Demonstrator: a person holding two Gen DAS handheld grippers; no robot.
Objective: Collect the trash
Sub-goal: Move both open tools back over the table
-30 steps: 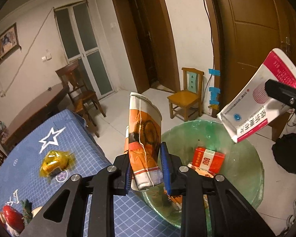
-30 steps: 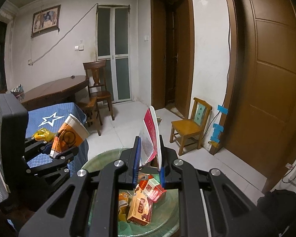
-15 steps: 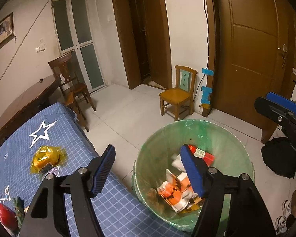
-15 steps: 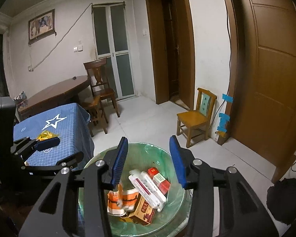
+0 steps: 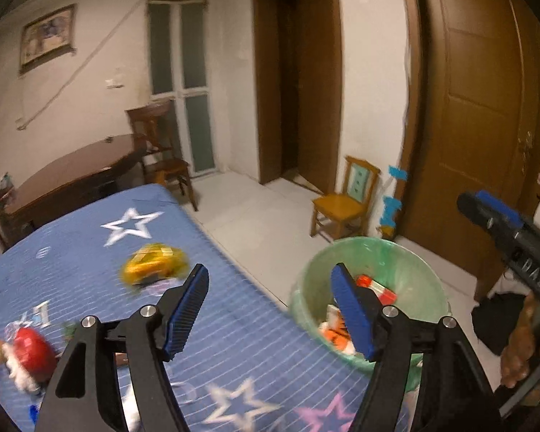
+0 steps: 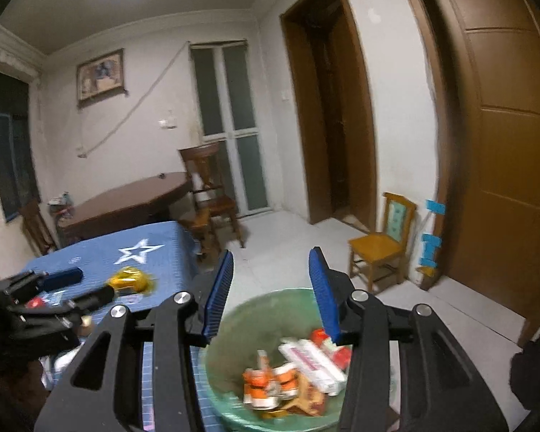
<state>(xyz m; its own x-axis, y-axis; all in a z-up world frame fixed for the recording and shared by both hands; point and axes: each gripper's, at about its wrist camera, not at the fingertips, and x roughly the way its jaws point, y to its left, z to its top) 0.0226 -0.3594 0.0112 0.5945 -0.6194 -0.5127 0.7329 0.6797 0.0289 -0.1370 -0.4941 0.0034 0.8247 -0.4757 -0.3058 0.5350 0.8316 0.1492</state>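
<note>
A green-lined trash bin (image 5: 410, 262) stands on the floor beside the blue star tablecloth (image 5: 90, 252); it also shows in the right wrist view (image 6: 234, 327). It holds an orange wrapper (image 6: 266, 383), a white-and-pink box (image 6: 311, 358) and red packs. A yellow wrapper (image 5: 153, 264) lies on the cloth, and a red wrapper (image 5: 30, 351) lies at the near left. My left gripper (image 5: 270, 311) is open and empty over the table edge. My right gripper (image 6: 273, 293) is open and empty above the bin.
A small wooden chair (image 5: 347, 199) stands by the brown door (image 5: 478, 108). A dark wooden table (image 5: 72, 176) and chair (image 5: 162, 151) stand at the back. A black bag (image 5: 500, 318) lies on the floor at the right.
Both grippers opened and dropped the orange wrapper and the white-and-pink box into the bin. The left gripper has since swung left over the tablecloth; the right has lifted.
</note>
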